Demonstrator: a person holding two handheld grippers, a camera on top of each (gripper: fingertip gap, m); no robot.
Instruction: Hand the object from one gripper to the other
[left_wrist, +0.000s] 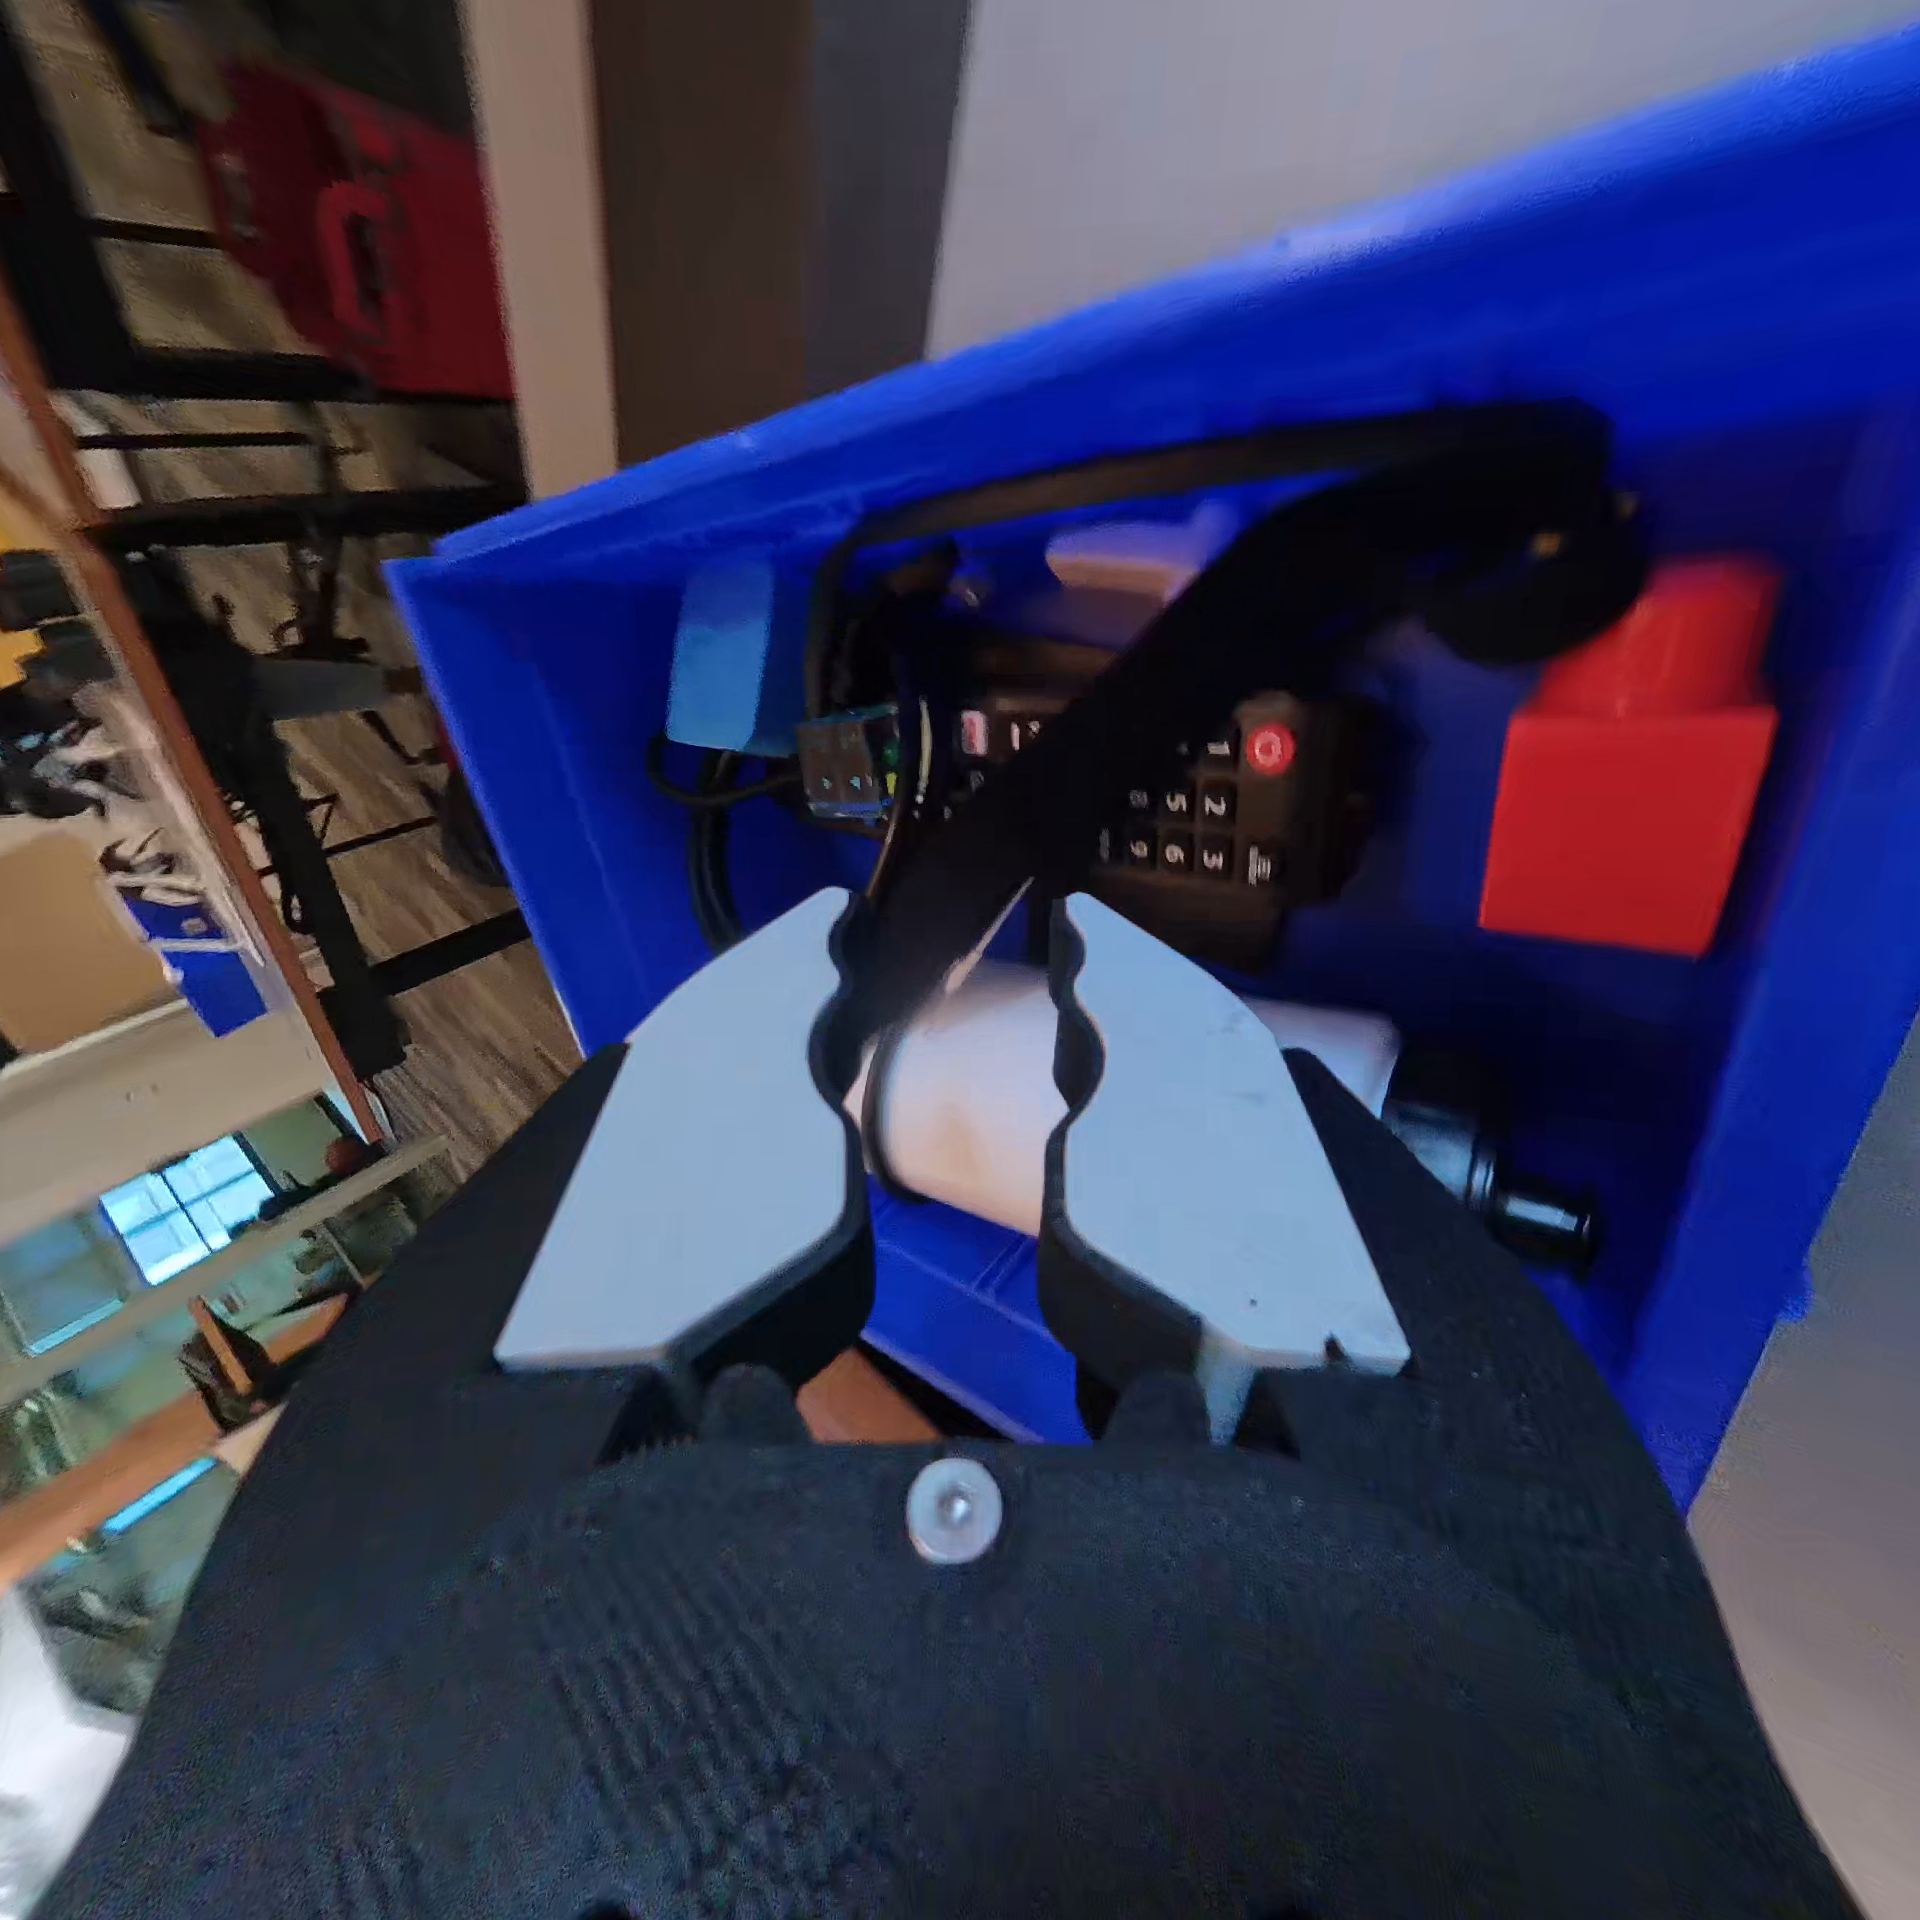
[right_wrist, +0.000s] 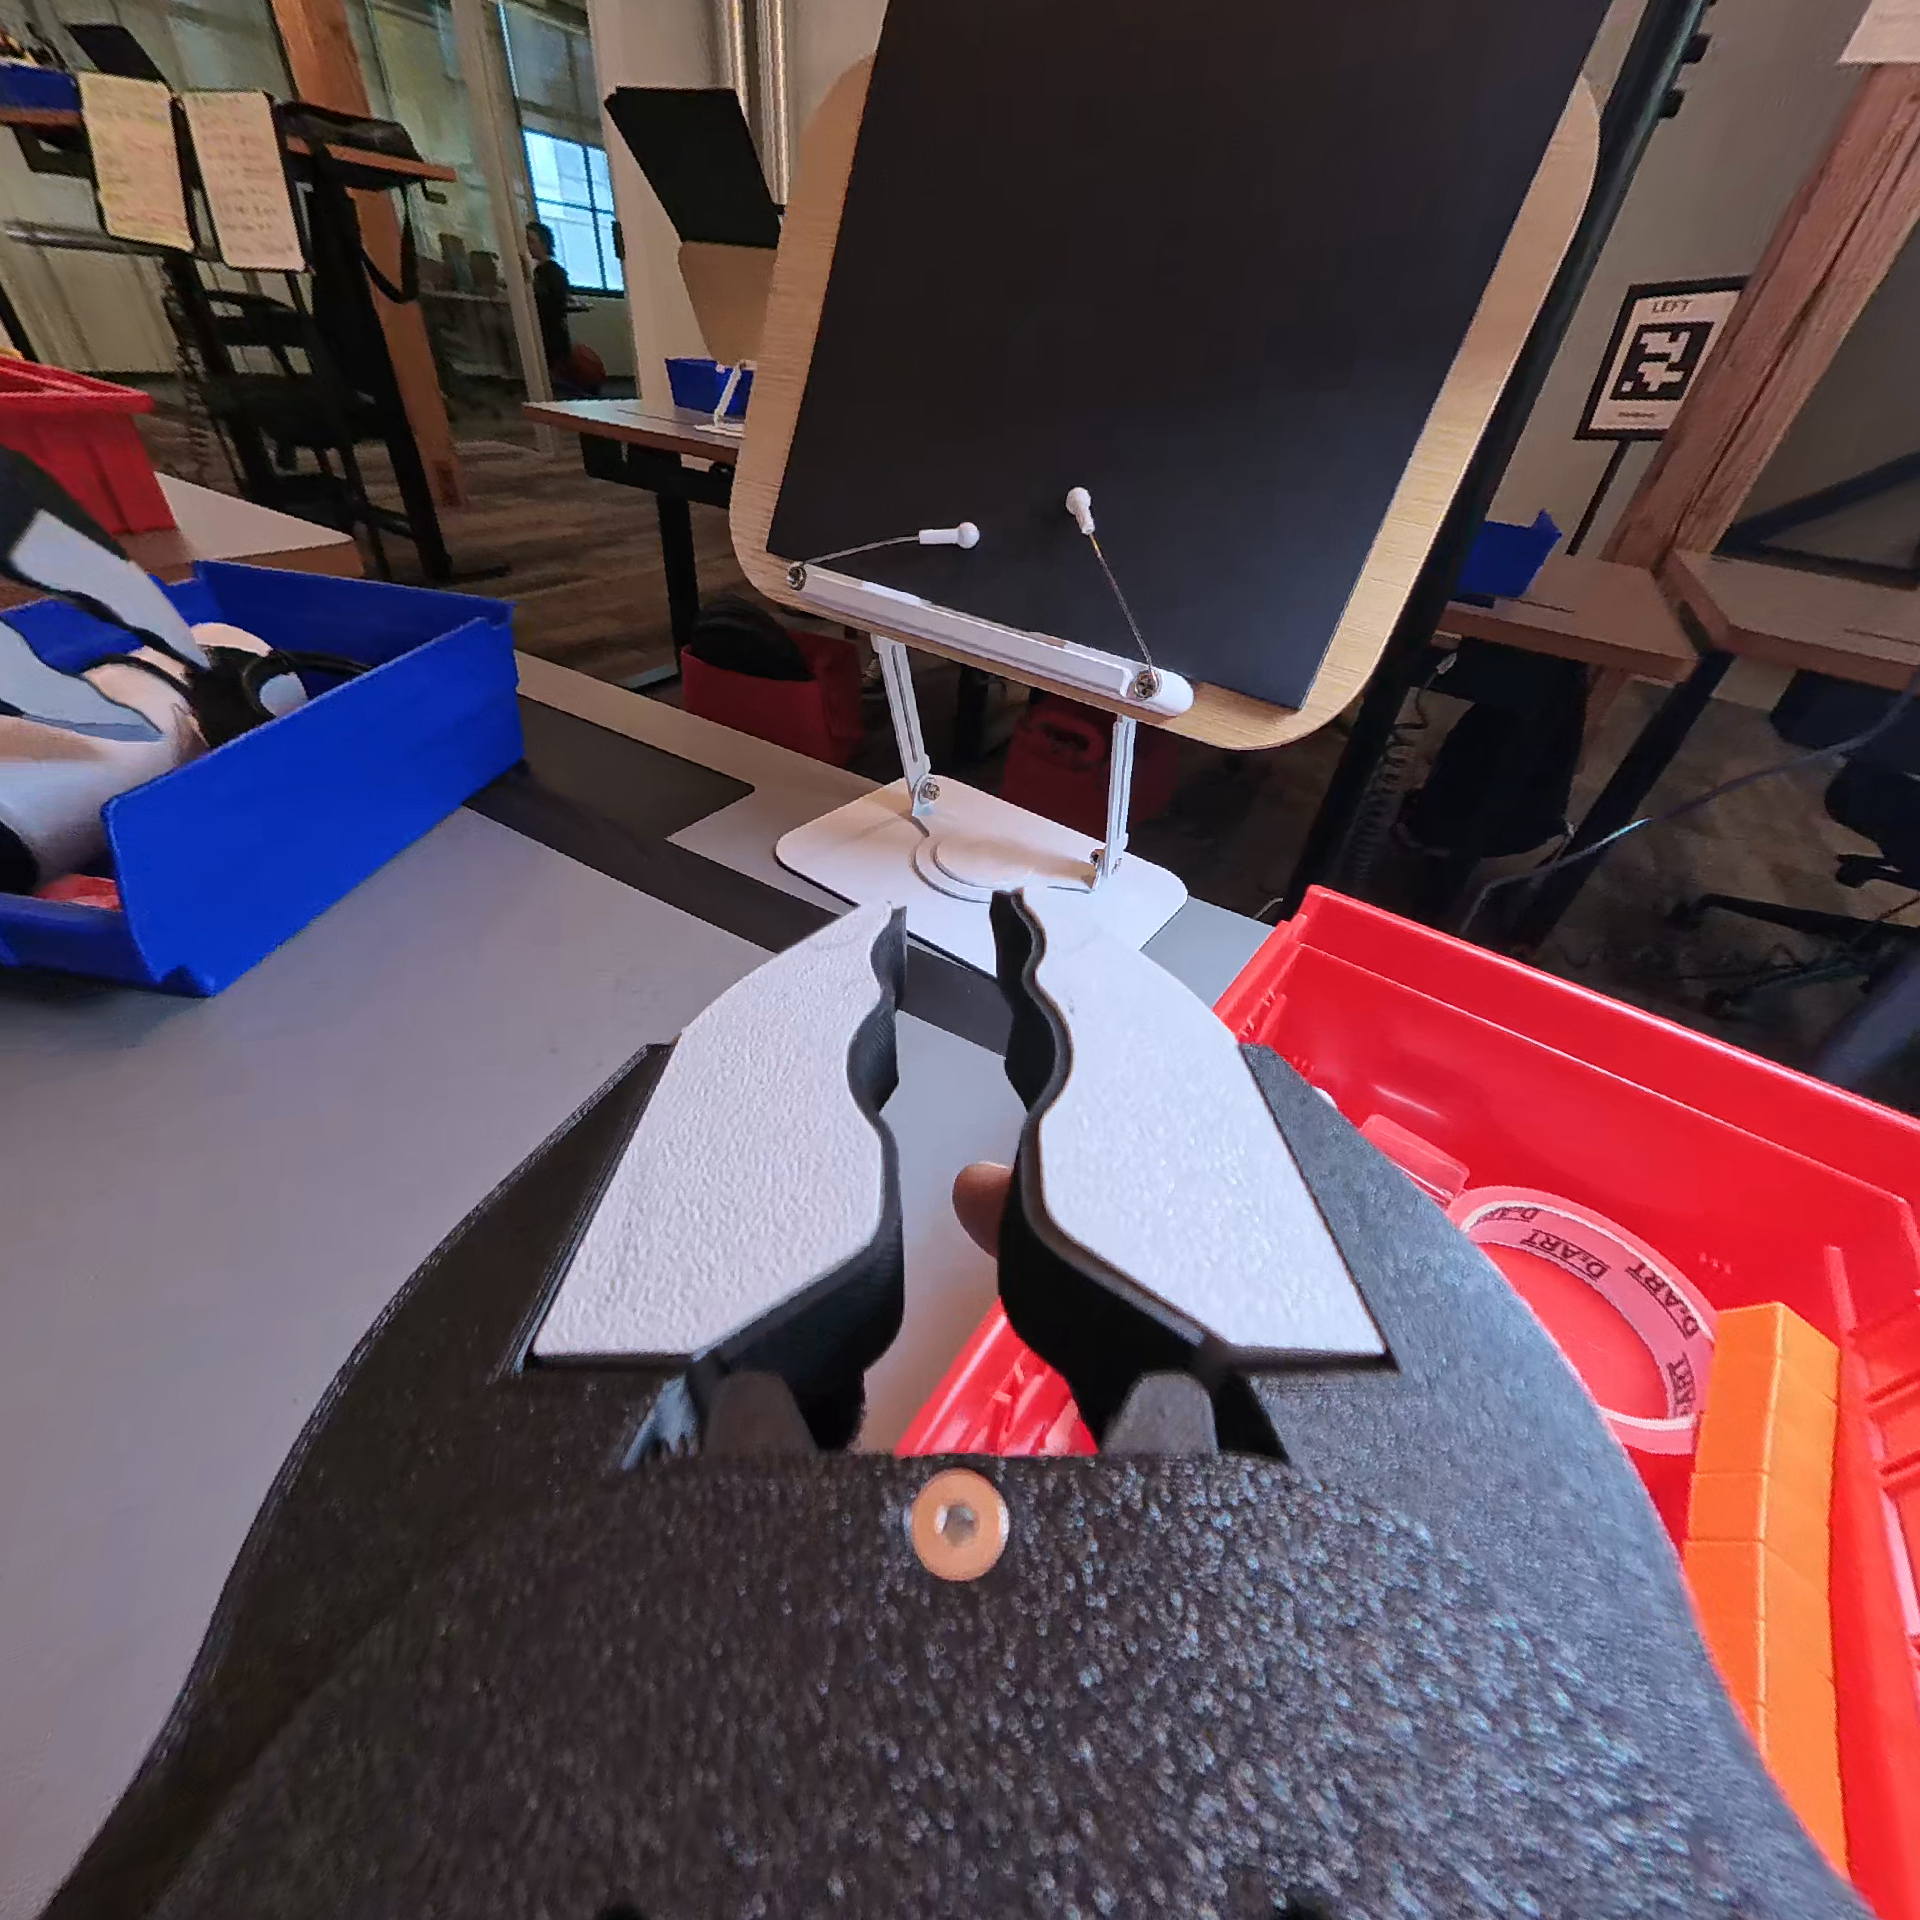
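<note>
The left gripper (left_wrist: 951, 925), jaws narrowly parted, is reaching into the blue bin (left_wrist: 1558, 343) toward a black handled object (left_wrist: 1164, 707) slanting toward 1 o'clock, while the right gripper (right_wrist: 948, 920) is waiting empty, slightly parted.

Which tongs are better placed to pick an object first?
The left tongs: they hover open over the blue bin, above a black strap. The right tongs are open over bare table.
</note>
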